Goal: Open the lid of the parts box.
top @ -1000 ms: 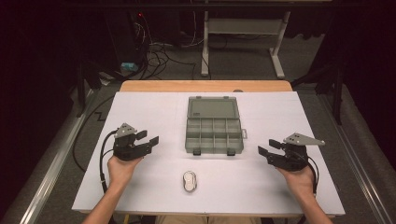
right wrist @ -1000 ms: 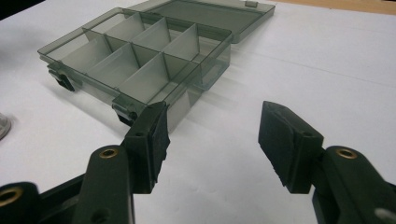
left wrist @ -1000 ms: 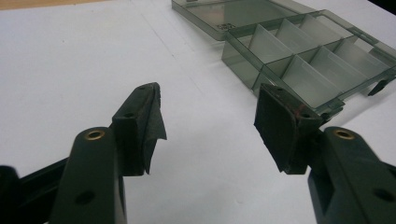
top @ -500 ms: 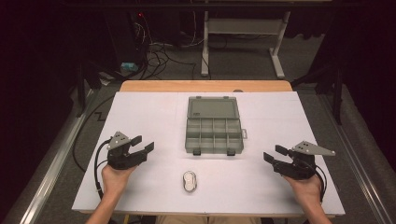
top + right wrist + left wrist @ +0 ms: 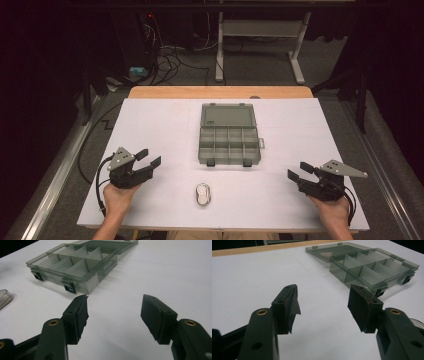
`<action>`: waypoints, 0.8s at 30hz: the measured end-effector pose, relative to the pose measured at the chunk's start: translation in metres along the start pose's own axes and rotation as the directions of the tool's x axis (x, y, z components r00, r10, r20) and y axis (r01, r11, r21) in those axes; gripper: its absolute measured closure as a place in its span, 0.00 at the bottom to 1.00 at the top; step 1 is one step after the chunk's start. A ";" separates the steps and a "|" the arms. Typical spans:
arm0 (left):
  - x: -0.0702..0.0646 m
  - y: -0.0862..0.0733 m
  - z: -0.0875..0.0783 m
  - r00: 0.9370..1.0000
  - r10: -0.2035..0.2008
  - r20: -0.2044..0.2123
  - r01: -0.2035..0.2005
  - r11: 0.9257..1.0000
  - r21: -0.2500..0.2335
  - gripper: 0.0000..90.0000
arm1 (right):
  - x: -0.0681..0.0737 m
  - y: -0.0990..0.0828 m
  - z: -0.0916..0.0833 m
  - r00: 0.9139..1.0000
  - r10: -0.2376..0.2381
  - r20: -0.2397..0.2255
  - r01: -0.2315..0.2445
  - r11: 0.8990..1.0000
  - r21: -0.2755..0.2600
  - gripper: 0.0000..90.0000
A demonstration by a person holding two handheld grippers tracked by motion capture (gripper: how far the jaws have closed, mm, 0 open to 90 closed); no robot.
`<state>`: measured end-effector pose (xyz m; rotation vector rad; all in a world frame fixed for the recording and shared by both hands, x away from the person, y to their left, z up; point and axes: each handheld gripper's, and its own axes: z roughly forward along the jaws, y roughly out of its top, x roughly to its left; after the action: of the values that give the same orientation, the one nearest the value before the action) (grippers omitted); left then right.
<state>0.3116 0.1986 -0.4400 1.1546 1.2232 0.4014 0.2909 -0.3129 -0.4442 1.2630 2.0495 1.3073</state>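
Compartment box (image 5: pixel 229 139) looks like light, rigid, slick plastic (lid open flat); best held by a side wall. Left gripper (image 5: pixel 148 162) and right gripper (image 5: pixel 296 173) fingers spread, empty.

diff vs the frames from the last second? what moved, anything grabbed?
Both hands drew back toward the person's edge of the table: the left gripper slid nearer, the right gripper nearer and slightly outward. Jaws open on both, nothing taken hold of or let go. The open smoky-grey plastic compartment box and the small white oval case stayed put on the white tabletop.
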 end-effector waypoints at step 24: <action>0.014 -0.010 -0.025 0.998 -0.059 -0.032 0.058 0.998 -0.016 0.38 | -0.004 -0.031 -0.029 0.999 0.015 0.042 -0.012 0.998 -0.065 0.38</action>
<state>0.2919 0.2170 -0.4534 1.1005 1.2770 0.3855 0.2576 -0.3359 -0.4575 1.2673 1.9569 1.3303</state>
